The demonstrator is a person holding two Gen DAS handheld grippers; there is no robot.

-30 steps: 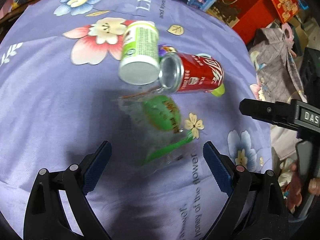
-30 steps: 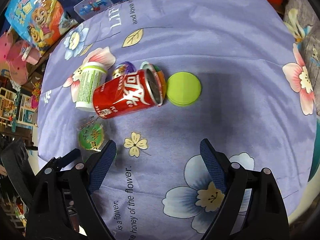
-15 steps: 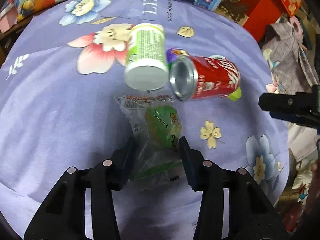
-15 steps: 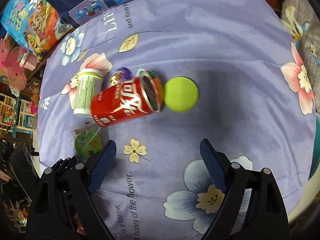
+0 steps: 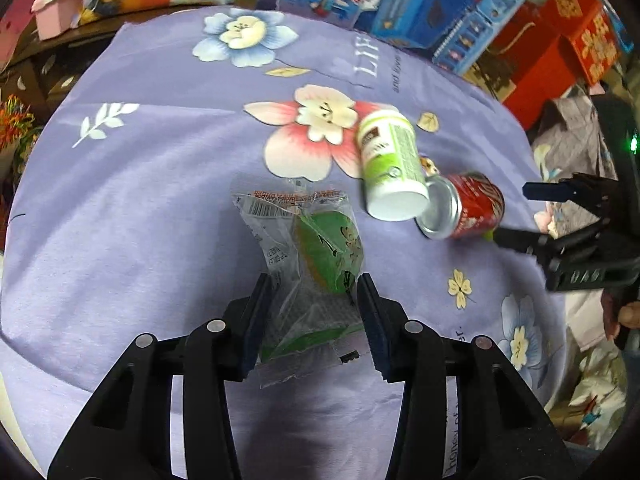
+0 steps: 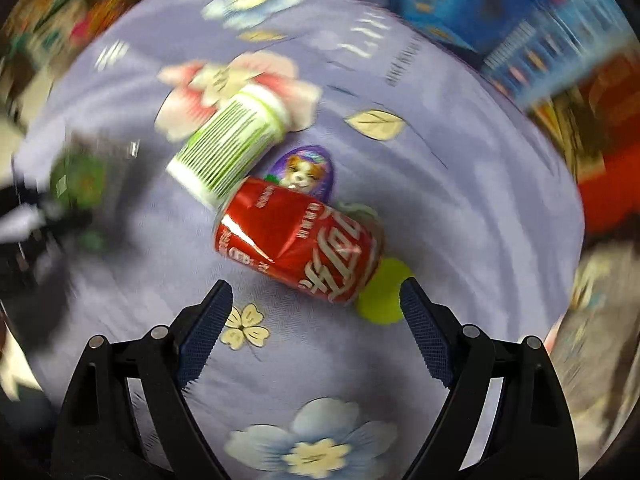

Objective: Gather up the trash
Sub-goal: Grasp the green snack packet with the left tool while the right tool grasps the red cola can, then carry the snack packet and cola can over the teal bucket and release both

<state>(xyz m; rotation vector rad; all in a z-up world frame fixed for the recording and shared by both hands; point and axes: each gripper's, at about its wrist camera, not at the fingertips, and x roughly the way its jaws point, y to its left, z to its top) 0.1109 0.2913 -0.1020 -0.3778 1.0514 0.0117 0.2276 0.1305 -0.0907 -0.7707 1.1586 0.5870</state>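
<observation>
While the left gripper (image 5: 314,312) points steeply down at the purple flowered cloth (image 5: 152,200), its blue pads press both sides of a clear plastic wrapper (image 5: 308,256) with a green round print; the wrapper bulges up ahead of the fingertips, crumpled tail trailing back between them. Beyond and to the right of those fingers lie a white-and-green cup (image 5: 390,168) on its side and a dented red can (image 5: 460,210), mouths touching.

Right gripper (image 6: 316,312) stands wide apart, nothing between the pads. Red can (image 6: 300,240) lies just ahead of its fingertips, between them. Yellow-green lid (image 6: 384,292) sits just inside the right finger, partly under the can. A purple egg-shaped pack (image 6: 306,170) lies beyond the can. View blurred.
</observation>
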